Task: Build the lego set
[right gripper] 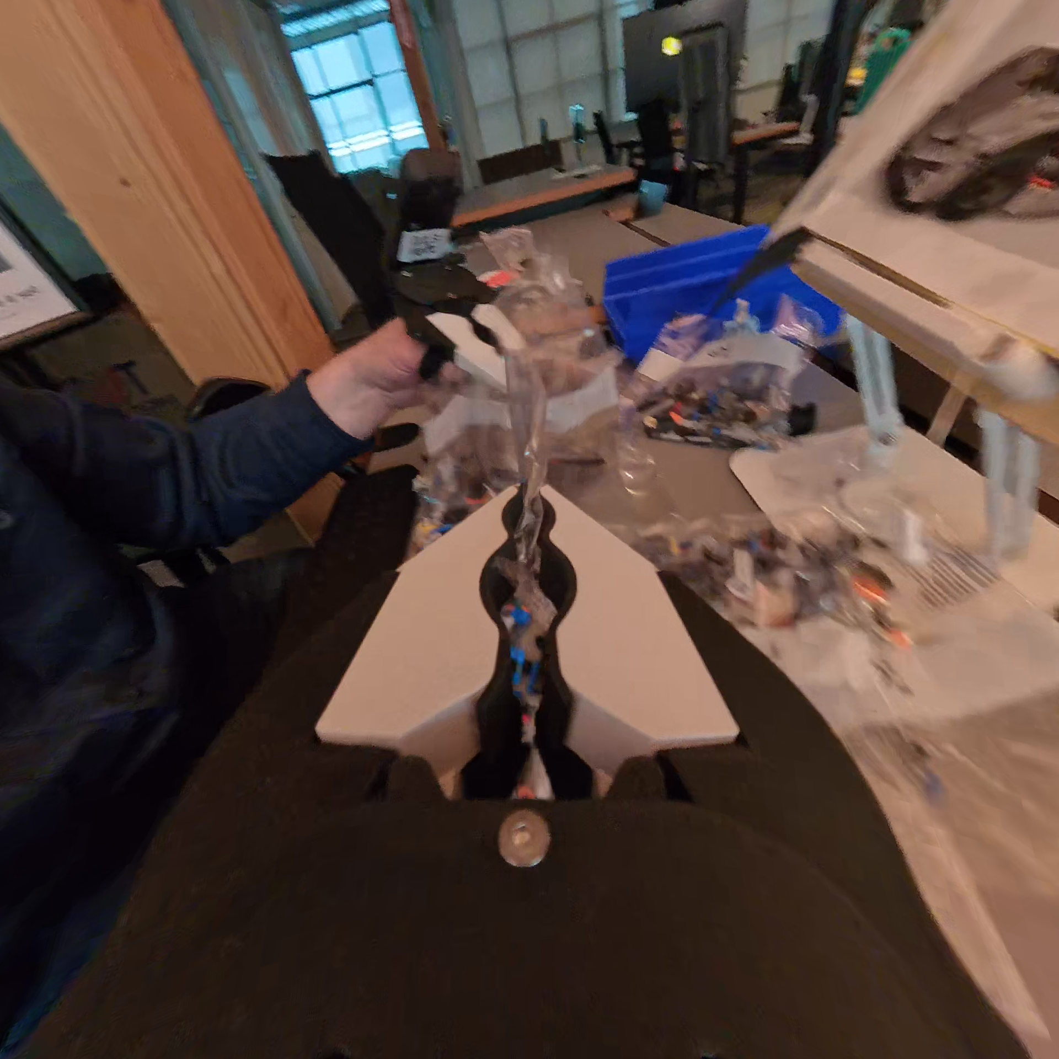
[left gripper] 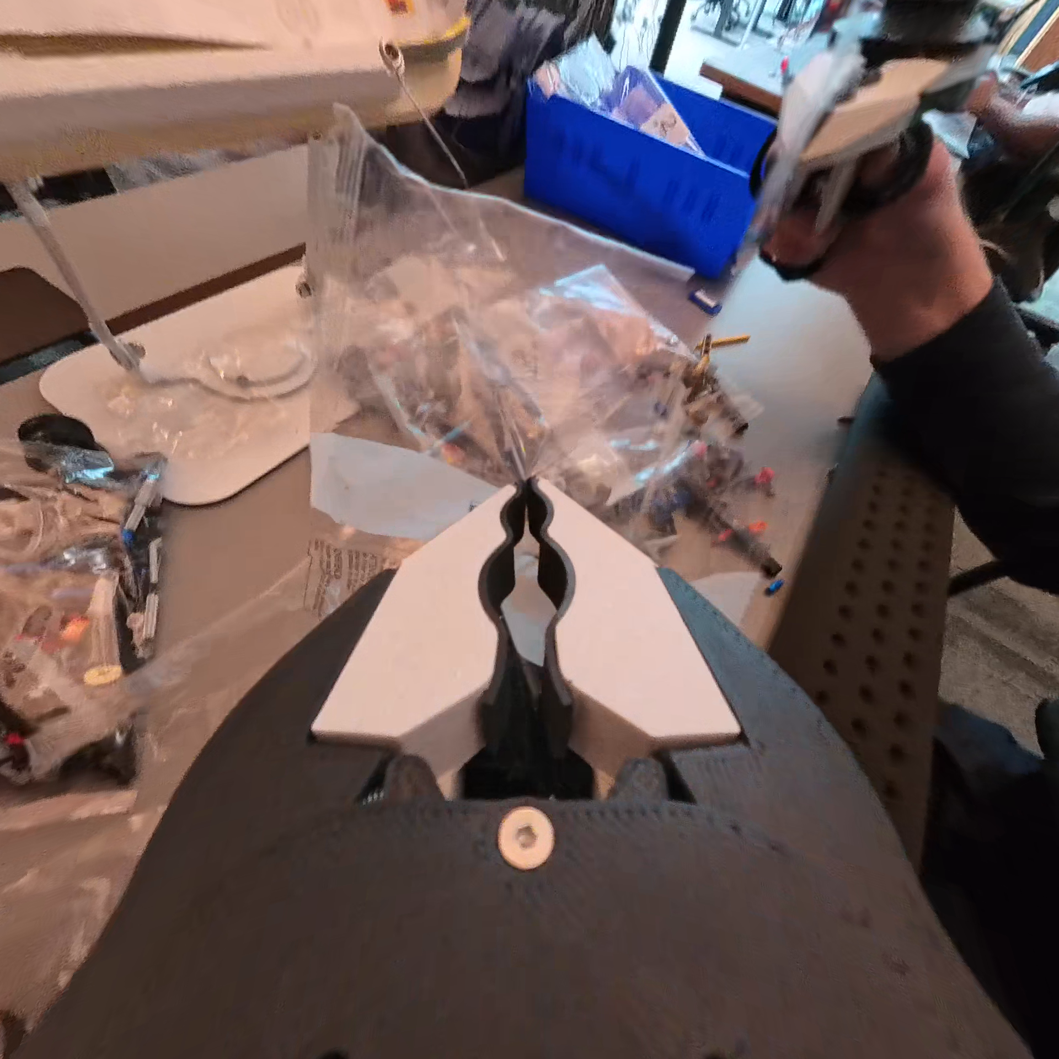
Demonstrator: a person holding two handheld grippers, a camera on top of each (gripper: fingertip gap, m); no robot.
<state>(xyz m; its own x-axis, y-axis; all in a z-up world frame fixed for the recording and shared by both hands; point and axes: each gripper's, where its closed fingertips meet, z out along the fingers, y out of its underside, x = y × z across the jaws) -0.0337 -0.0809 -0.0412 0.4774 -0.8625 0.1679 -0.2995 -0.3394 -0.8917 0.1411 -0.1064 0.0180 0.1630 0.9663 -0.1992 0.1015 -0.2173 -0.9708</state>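
Both claws are clamped on the crinkly clear plastic bag of small lego pieces [left gripper: 458, 321] — left claw [left gripper: 528, 487] and right claw [right gripper: 530, 493] pinching opposite edges above the grey tabletop [left gripper: 229, 550]. The film looks thin and slippery, so grip near its seam — pieces may spill.

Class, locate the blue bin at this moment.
The blue bin sits at the table's far edge, upper centre-right in the left wrist view, behind the clear plastic bag pinched by the left tool.

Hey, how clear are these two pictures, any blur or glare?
Left wrist view: left gripper sharp, right gripper and clear bag motion-blurred, glare on the plastic. Right wrist view: blurrier overall, loose bricks smeared, bright windows behind, edges bent by the wide lens.
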